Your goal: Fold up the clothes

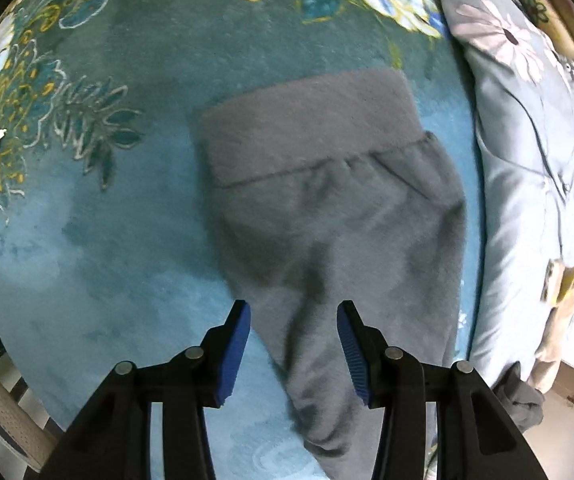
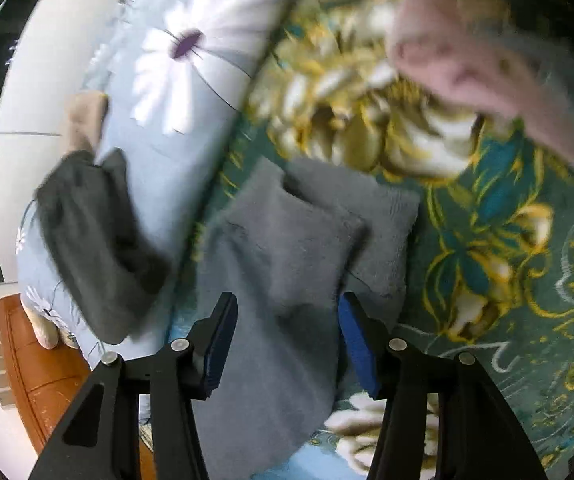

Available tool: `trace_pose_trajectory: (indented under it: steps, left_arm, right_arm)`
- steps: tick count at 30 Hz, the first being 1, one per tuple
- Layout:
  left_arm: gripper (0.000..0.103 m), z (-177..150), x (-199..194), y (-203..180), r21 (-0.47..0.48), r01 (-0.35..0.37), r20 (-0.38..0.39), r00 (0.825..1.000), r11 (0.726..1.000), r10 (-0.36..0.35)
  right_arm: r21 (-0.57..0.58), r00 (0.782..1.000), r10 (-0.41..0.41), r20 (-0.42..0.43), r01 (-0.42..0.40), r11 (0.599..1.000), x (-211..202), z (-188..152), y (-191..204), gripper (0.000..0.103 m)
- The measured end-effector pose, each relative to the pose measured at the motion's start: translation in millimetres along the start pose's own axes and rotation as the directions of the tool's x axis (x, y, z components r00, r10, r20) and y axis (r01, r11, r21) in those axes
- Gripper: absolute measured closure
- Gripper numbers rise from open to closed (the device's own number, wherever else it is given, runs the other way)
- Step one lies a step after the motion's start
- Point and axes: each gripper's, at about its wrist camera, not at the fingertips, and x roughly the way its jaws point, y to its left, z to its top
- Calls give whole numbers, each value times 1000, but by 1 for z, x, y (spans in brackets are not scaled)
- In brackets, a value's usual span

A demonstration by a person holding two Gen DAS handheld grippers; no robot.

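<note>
One pair of grey trousers [image 1: 327, 208] lies on a teal flowered blanket [image 1: 127, 240], waistband far from the left gripper [image 1: 293, 354], legs running toward it. The fabric is soft and fleecy, with a wide plain band and gathers below it. The right gripper [image 2: 287, 344] hangs over the two cuffs [image 2: 311, 216], one lying over the other. Both sets of jaws stand about half open and hold nothing (the blue ribbed pads are bare). One pale-blue daisy-print quilt [image 2: 175, 120] lies alongside, carrying a dark grey garment [image 2: 95, 240].
</note>
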Motion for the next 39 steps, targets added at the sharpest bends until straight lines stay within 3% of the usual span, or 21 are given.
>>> trace_pose_trajectory:
  steps: [5,7,9,14,16,19,23,27,30,33,36,39]
  left_arm:
    - [54,0,-4,-8,32,1,-7,1000,999,-1]
    - [54,1,-5,-9,34,0,-4,1000,999,0]
    - [54,1,-5,-9,34,-1,-5,1000,999,1]
    - [54,3,-6,-10,44,2,-13,1000,999,-1]
    - [54,5,-5,-10,49,-3,-19,1000,999,4]
    - [54,7,-3,-9,35,-4,-28,1000,999,5]
    - [54,11,-2,-10,44,-17,-35,999,999,19]
    - [54,14,-3,-10,50,-17,-32,999,999,18]
    - [54,17,-2,-9,47,-21,-39,999,999,22]
    - [54,21,-3,-7,49,-23,-37,999,999,25]
    - [54,25,-4,-4,51,-36,-40,998,998,38]
    - [54,27,-5,-1,44,-37,-43,998,998,39]
  right_arm:
    - [70,1000,-10,26,8,997,12,9,-10,52]
    - [37,999,-9,34,7,999,10,9,-2,77]
    - [3,999,-7,42,7,1000,8,9,5,87]
    - [-106,993,52,108,-41,994,-25,13,23,89]
    - [-134,991,10,130,8,991,-32,15,19,90]
    - [-105,993,-99,63,105,989,-14,16,-3,93]
    - [-52,997,-29,69,33,998,-14,17,-9,93]
    - [-110,992,-27,127,41,993,-25,22,13,93]
    - [-114,991,-79,111,91,989,-18,24,9,93]
    - [-133,987,-138,84,148,980,-11,21,1,85]
    - [-152,975,-195,104,210,966,-9,18,0,63]
    - [-105,979,-183,87,191,976,0,21,-17,59]
